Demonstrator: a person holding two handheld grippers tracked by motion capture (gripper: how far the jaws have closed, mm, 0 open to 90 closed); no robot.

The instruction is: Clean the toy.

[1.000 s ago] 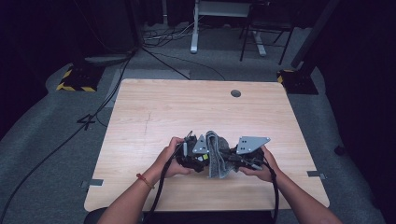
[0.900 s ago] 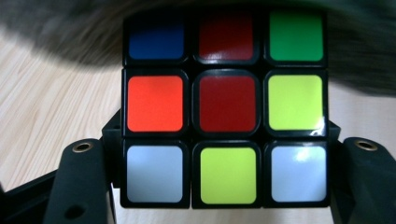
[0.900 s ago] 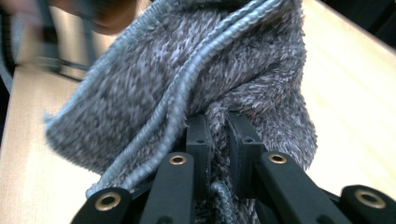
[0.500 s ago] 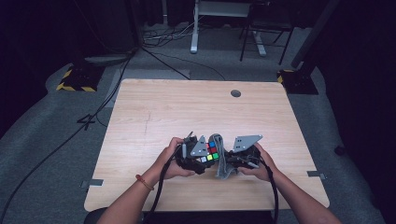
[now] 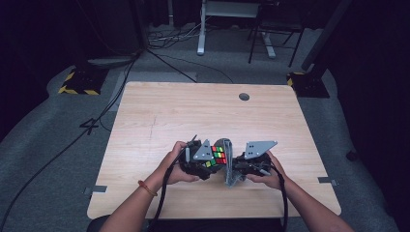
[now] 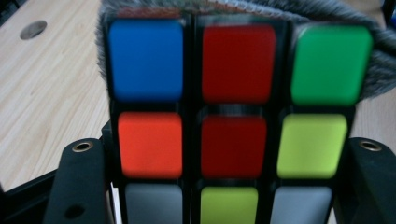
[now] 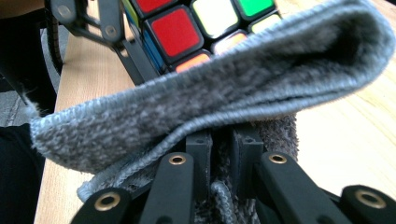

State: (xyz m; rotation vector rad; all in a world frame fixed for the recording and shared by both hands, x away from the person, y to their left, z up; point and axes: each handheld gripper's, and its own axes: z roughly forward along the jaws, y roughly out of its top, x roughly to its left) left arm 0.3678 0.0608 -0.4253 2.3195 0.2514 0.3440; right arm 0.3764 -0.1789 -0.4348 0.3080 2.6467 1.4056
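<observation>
Left claw [image 6: 224, 186] clamps cube [image 6: 233, 102].

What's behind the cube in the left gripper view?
Grey cloth fringes the puzzle cube along its top and right edges, with wooden table beyond. How far the cloth runs behind the cube is covered by the cube itself.

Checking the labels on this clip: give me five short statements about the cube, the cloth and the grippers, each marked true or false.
1. The left gripper is shut on the puzzle cube. True.
2. The right gripper is open with nothing between its jaws. False: it pinches the grey cloth.
3. The cloth lies flat at the table's far edge. False: it is held up against the cube.
4. The cube's centre sticker in the left gripper view is red. True.
5. The wooden table has a round hole. True.
</observation>
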